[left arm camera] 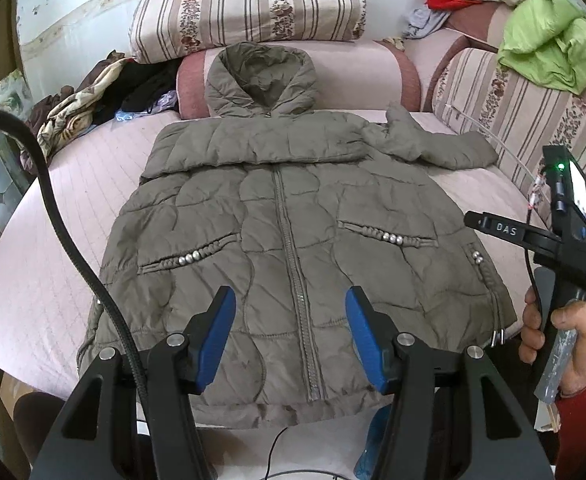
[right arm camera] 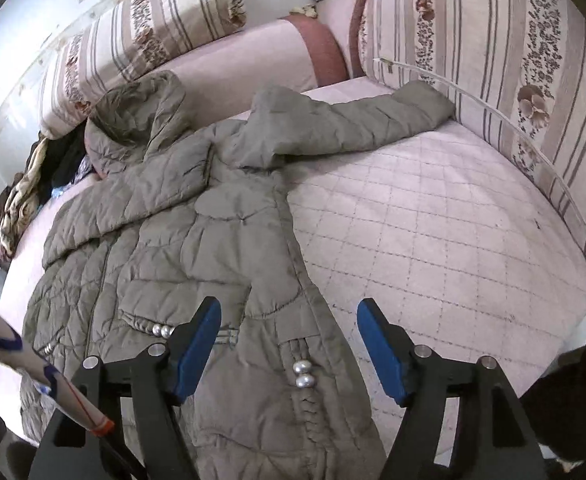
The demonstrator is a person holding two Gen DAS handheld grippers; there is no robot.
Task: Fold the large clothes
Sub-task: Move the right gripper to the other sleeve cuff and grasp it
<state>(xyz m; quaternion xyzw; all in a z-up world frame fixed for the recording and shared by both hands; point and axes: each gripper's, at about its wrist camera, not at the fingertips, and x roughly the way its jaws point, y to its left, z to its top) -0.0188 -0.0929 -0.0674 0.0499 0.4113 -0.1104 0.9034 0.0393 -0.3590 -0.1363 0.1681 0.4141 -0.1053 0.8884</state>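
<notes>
Olive padded coat [left arm camera: 293,216] flat on pink quilted bed [right arm camera: 433,232]; both grippers' jaws apart, empty.

The jacket [left arm camera: 293,240] has its near hem partly hidden behind the left gripper [left arm camera: 291,340], whose arms run off the bottom edge. In the right wrist view the jacket's near end is cut off by the bottom edge, behind the right gripper [right arm camera: 289,350].

The olive quilted hooded jacket [left arm camera: 285,216] lay flat, front up and zipped, on the pink bed; one sleeve [left arm camera: 261,144] was folded across the chest, the other sleeve [right arm camera: 357,120] stretched sideways.
</notes>
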